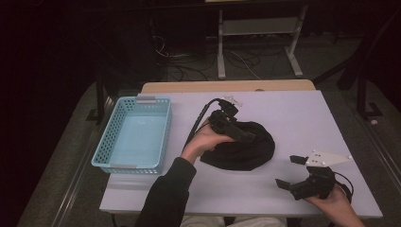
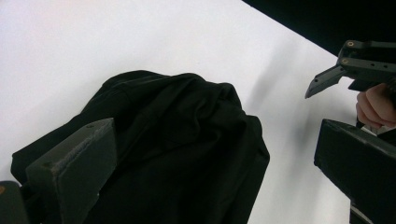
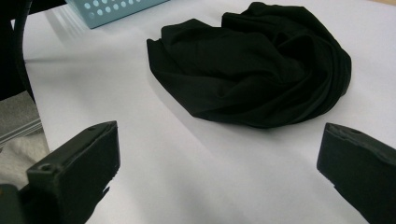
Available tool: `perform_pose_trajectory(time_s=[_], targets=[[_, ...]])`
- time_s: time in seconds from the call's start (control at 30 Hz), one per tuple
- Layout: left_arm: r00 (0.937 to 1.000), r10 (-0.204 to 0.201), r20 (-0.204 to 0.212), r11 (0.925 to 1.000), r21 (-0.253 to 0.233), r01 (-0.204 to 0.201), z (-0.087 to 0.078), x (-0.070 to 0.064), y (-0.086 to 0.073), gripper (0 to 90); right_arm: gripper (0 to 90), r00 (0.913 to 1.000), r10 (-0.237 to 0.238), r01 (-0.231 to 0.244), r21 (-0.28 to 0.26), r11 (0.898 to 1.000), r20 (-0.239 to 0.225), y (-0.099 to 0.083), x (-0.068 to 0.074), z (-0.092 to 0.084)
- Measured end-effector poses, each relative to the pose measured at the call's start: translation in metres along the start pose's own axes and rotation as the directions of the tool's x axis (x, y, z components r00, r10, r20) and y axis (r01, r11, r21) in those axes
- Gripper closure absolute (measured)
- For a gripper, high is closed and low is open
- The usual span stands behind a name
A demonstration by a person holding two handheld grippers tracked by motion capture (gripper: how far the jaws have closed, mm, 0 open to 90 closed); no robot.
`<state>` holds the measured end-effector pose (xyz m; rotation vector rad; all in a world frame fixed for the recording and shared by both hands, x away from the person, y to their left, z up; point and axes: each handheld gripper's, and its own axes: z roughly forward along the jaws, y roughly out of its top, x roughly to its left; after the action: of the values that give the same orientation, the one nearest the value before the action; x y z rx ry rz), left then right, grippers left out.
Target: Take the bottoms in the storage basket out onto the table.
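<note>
A crumpled black cloth lies in a heap at the middle of the white table. My left gripper hovers over the cloth's left part, jaws wide apart. In the left gripper view the cloth lies below and between the jaws of the left gripper, and the pads do not press on it. My right gripper stands open near the table's front right edge, pointing left toward the cloth, nothing between its fingers. In the right gripper view the cloth lies well ahead of the right gripper.
A light blue perforated basket sits at the table's left side, nothing inside it; its corner appears in the right gripper view. Bare tabletop lies right of and in front of the cloth. Dark floor with cables and a metal stand lies beyond the table.
</note>
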<state>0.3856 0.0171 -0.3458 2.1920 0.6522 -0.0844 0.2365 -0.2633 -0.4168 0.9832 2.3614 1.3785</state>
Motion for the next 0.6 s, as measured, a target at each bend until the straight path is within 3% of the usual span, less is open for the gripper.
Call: perform_pose_trajectory(time_s=[0.27, 0.6], targets=[[0.9999, 0.008, -0.014, 0.9992, -0.038, -0.009, -0.018, -0.002, -0.01, 0.0, 0.0, 1.0, -0.005, 0.005, 0.002, 1.0, -0.002, 0.0, 0.0, 0.001], [0.9989, -0.017, -0.045, 0.9972, -0.073, 0.014, -0.041, 0.006, -0.03, 0.0, 0.0, 1.0, -0.006, 0.006, 0.004, 1.0, 0.0, 0.0, 0.0, 0.001]])
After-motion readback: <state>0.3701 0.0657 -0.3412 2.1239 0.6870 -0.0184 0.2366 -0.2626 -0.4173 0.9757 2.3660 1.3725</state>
